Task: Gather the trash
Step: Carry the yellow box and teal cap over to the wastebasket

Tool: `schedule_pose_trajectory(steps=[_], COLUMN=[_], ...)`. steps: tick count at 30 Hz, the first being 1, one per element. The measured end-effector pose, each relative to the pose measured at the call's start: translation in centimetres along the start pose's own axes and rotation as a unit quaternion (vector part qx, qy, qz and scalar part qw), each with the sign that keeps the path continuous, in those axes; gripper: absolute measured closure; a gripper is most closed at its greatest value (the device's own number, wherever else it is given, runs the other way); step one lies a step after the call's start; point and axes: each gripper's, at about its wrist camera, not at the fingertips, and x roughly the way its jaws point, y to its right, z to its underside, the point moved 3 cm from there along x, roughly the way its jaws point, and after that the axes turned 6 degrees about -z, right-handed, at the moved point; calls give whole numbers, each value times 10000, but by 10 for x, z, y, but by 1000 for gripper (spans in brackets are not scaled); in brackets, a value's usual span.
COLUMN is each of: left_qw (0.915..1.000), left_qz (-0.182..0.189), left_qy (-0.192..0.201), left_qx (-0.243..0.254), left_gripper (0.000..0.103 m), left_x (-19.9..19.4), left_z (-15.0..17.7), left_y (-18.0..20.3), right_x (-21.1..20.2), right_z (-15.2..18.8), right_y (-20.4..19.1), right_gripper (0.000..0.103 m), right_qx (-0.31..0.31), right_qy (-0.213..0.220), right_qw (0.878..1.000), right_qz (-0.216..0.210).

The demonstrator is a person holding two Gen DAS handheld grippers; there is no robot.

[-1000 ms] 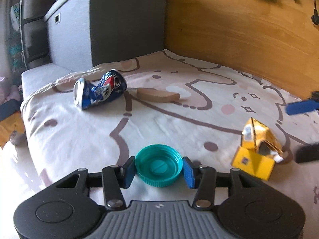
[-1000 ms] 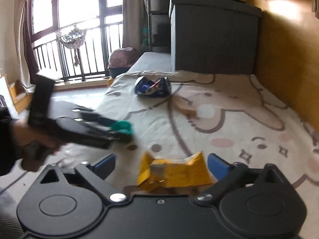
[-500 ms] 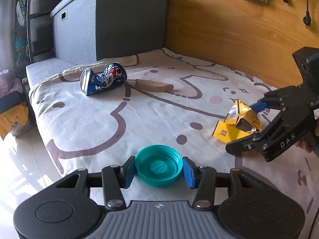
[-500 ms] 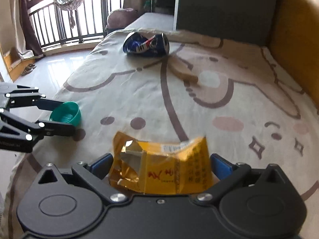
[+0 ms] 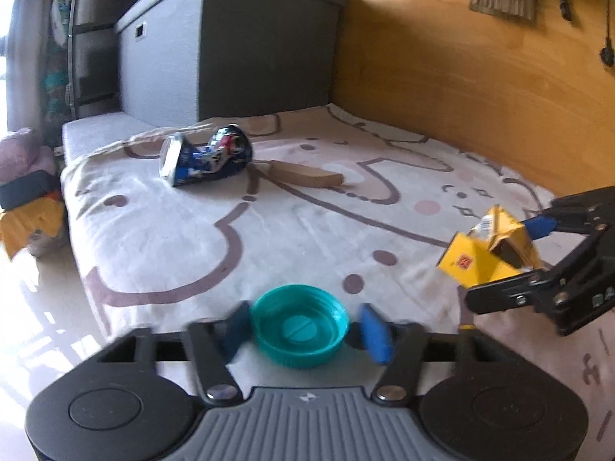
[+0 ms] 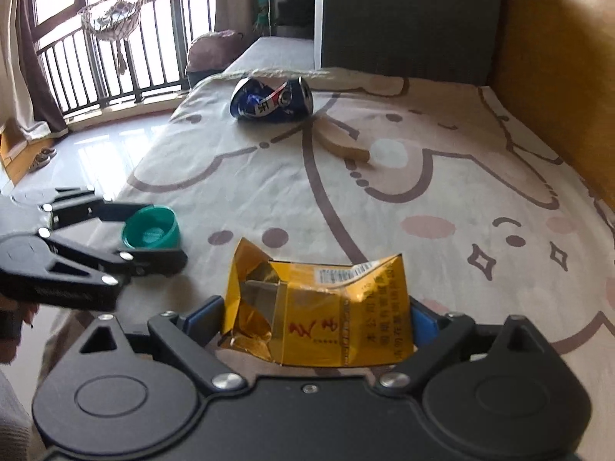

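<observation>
The cap (image 5: 300,326) is teal. The crumpled pack (image 6: 326,315) is yellow with red marks. The squashed can (image 6: 271,100) is blue, red and white. The bed sheet (image 6: 442,192) is cream with brown lines and pink spots.

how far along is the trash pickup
Nothing visibly binned yet. In hand: the left gripper has the teal cap between its fingers, and the right gripper grips the yellow packet. Left on the bed: crushed can and brown scrap.
</observation>
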Motion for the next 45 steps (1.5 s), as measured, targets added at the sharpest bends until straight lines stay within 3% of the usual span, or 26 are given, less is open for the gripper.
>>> schedule_pose_trajectory(steps=[2,8,22,32,45], left_qw=[9996,9995,9961,9846,9653], left_qz=[117,-30,-653,-1231,-1907], left_qy=[-36,132,85,-27,-231], left_qx=[-265,-301,-583,-1240,-1770], left_gripper=[53,53,53,53,53], left_x=[-3,-30,-105,-153,-189], left_z=[-1,-4,5,34,67], left_y=[-7,-19,-86,-154,-219], right_x=[-5,-15,-24,-10,22], right_z=[-1,-6,-31,-43,-53], right_y=[-4,-23,-88,-150,-231], right_gripper=[7,7,6,6,6], right_qx=[68,186,215,117,33], right_qy=[82,279,591,698,772], right_qw=[9999,9993,9978,9974,9967], right_qz=[35,145,215,105,-262])
